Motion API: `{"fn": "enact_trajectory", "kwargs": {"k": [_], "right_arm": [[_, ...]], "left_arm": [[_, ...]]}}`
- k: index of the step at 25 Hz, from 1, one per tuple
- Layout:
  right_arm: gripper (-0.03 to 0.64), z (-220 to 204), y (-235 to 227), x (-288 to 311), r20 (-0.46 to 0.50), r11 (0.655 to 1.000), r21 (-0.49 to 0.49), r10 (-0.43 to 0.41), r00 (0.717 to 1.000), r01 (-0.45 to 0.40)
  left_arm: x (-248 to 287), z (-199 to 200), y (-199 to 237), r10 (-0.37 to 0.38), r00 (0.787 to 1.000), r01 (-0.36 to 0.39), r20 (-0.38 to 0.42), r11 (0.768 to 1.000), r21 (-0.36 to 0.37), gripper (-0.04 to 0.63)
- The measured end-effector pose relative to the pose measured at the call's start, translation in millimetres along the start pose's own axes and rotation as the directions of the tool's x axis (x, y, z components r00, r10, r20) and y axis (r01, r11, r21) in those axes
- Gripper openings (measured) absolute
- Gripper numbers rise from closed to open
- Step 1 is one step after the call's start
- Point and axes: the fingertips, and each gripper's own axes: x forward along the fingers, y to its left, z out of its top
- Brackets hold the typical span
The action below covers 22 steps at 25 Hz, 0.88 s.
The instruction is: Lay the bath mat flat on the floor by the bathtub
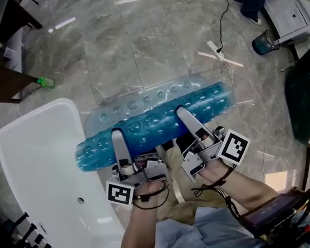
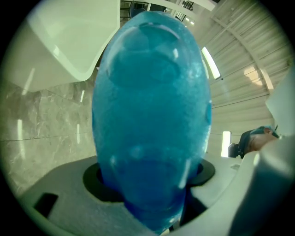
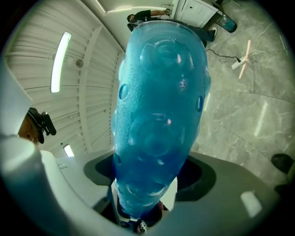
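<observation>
bath mat [image 1: 155, 123]: translucent blue plastic w/ round bubble bumps, mostly rolled into a tube, lying crosswise, left end lower. paler single-layer flap spread along its far side. held up off grey marble floor [image 1: 150, 42]; left end overlaps rim of white bathtub [image 1: 42, 162] at left.

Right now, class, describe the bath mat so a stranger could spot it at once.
Find the white bathtub. Beside it, the left gripper and right gripper clamp a part-rolled bath mat above the grey floor. It alone is translucent blue, studded with bubbles.
</observation>
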Motion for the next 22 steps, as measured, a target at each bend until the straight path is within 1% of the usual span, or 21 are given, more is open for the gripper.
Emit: {"fn": "enact_trajectory", "kwargs": {"k": [2,5,8,13,15,18,22], "right_arm": [[0.359,3.4,-46.1,13.0,-0.020,1.000,-0.007,-0.017,1.000,0.017],[0.359,-0.9,-119.5,26.3,-0.048,1.000,-0.010,-0.021,0.999,0.020],[0.359,-13.2,-195.8,44.6,-0.091,0.999,-0.008,-0.040,0.995,0.039],[0.359,-40.2,-333.5,82.3,-0.172,0.997,-0.001,-0.076,0.982,0.077],[0.359,-44.9,-372.5,87.8,-0.186,0.996,0.014,-0.083,0.979,0.087],[0.359,-49.9,-414.3,90.3,-0.199,0.994,0.028,-0.094,0.976,0.101],[0.359,-69.3,-501.4,107.2,-0.229,0.995,0.032,-0.090,0.969,0.100]], "left_arm": [[7.0,-1.3,48.7,0.014,1.000,-0.015,-0.010,1.000,-0.007,0.348],[5.1,-0.4,122.7,0.023,0.999,-0.023,-0.025,1.000,0.004,0.347],[0.3,9.0,200.6,0.042,0.999,-0.042,-0.020,0.999,-0.005,0.347],[-8.7,31.3,347.7,0.090,0.996,-0.091,-0.018,0.995,-0.029,0.347],[-11.3,32.3,386.2,0.107,0.994,-0.108,-0.026,0.994,-0.025,0.347],[-16.1,31.7,425.8,0.128,0.991,-0.129,-0.036,0.991,-0.025,0.347],[-31.3,43.3,516.9,0.149,0.988,-0.150,-0.036,0.988,-0.028,0.348]]}}
